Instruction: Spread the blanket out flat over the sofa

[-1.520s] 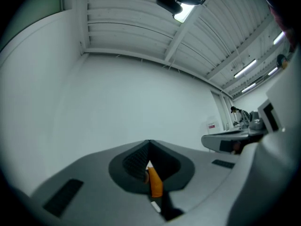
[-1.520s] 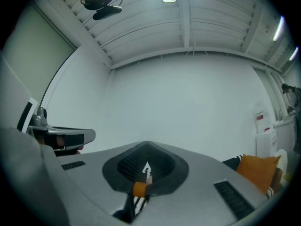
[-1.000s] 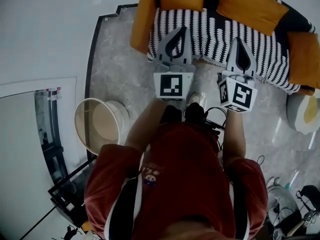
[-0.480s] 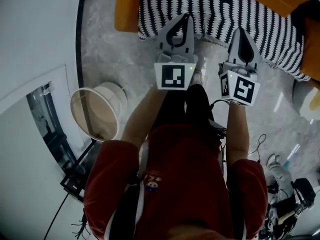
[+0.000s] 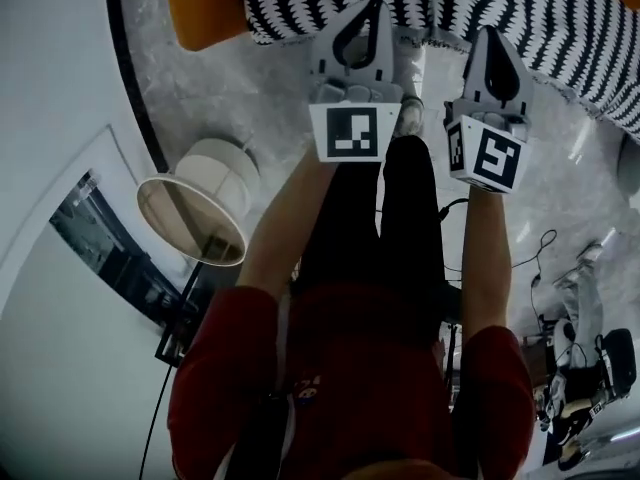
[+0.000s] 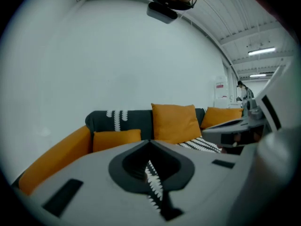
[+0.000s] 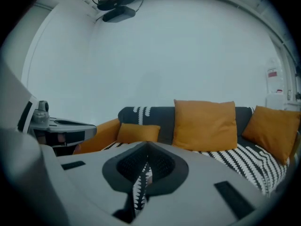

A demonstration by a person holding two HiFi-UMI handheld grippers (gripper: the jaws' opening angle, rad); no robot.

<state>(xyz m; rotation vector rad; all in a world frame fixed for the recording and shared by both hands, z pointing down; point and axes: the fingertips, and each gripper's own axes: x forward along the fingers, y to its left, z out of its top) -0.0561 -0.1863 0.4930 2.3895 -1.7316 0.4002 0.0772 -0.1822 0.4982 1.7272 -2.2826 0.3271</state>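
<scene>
A black-and-white striped blanket [image 5: 560, 18] lies over the seat of the orange and dark sofa [image 5: 205, 8], and its front edge hangs toward me. My left gripper [image 5: 360, 13] and right gripper [image 5: 490, 38] sit side by side at that front edge. Both are shut, and striped cloth shows in the slit between each pair of jaws. In the left gripper view, the left gripper [image 6: 150, 142] points at the sofa back and an orange cushion [image 6: 175, 122]. The right gripper [image 7: 146, 145] faces the blanket [image 7: 254, 161] on the seat and another cushion [image 7: 205, 124].
A round beige tub [image 5: 195, 208] stands on the floor at my left, beside a dark glass panel [image 5: 110, 258]. Cables and gear [image 5: 580, 388] lie at the lower right. The person's feet [image 5: 410, 118] stand close to the sofa front on a pale marbled floor.
The sofa has slid toward the top of the head view and mostly out of it. Both grippers keep their places at the blanket's front edge, still shut.
</scene>
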